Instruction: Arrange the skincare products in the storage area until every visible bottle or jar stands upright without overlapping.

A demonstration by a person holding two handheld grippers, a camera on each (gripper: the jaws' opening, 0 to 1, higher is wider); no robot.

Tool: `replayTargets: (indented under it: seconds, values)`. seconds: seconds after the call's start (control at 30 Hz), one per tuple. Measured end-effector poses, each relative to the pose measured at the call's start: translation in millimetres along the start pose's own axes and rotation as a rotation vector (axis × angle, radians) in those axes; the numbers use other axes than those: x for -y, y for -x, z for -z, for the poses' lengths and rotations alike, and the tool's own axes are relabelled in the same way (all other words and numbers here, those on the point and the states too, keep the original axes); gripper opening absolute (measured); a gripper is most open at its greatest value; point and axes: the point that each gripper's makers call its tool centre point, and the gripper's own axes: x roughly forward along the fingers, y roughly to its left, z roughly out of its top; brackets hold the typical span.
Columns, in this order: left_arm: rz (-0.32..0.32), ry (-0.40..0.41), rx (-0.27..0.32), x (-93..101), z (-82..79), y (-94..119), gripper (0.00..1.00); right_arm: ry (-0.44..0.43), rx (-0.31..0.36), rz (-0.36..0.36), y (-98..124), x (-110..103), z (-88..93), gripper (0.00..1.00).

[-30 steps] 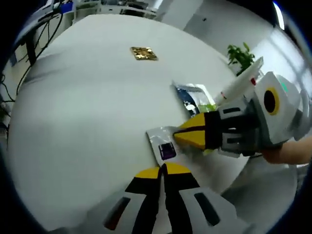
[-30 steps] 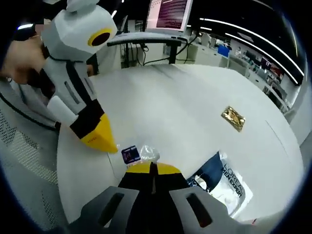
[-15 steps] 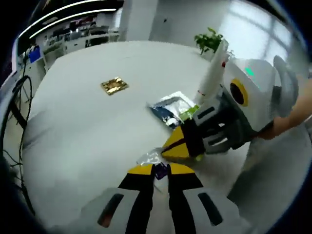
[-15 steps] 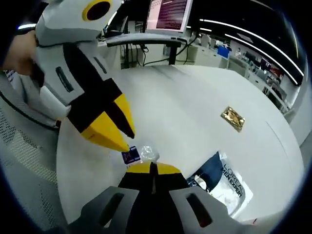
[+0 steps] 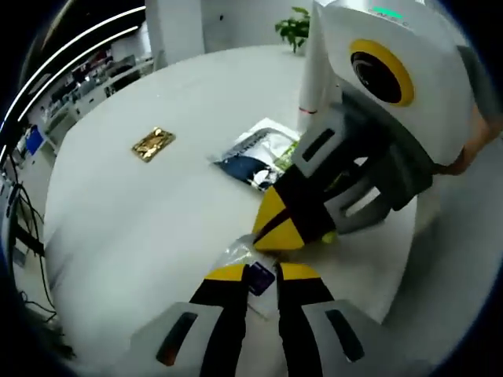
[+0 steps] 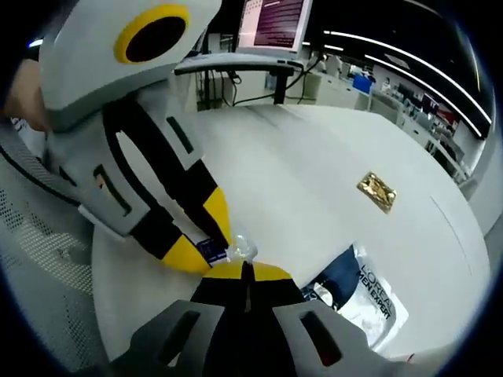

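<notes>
Left claw [image 5: 259,272] has closed in around the crinkly clear sachet [image 5: 253,271].

Small sachet [image 5: 259,276] mostly covered by both grippers' tips; print illegible. White tube [image 5: 311,75] top cut off, possibly capped.

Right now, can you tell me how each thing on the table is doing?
Small purple sachet: flat on the table, between the left hand-held gripper's open tips.
Left hand-held gripper: open.
Right hand-held gripper: shut, tips at the sachet.
Blue-and-white packet: lying flat.
Gold sachet: lying flat, alone.
White tube: standing upright.
</notes>
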Motion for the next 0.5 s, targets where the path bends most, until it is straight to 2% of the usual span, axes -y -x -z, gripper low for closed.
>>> replayTargets:
  seconds: [0.1, 0.13, 0.23, 0.3, 0.5]
  values:
    - [-0.002, -0.023, -0.007, -0.5, 0.0, 0.3, 0.15, 0.016, 0.004, -0.016, 0.0, 0.9, -0.9, 0.02]
    - [-0.002, -0.021, -0.011, 0.7, -0.3, 0.0, 0.15, 0.050, 0.007, -0.011, 0.8, 1.6, -2.3, 0.03]
    - [0.002, -0.012, -0.016, 1.6, -0.1, -1.2, 0.15, 0.054, 0.035, 0.001, 4.5, 2.2, -7.2, 0.10]
    - [0.001, -0.010, -0.019, 1.0, 0.4, -1.5, 0.15, 0.054, 0.064, 0.018, 11.1, 6.2, -13.8, 0.15]
    - [-0.005, 0.000, -0.017, 0.9, 1.1, -2.1, 0.15, 0.115, 0.105, 0.048, 33.2, 9.4, -25.8, 0.19]
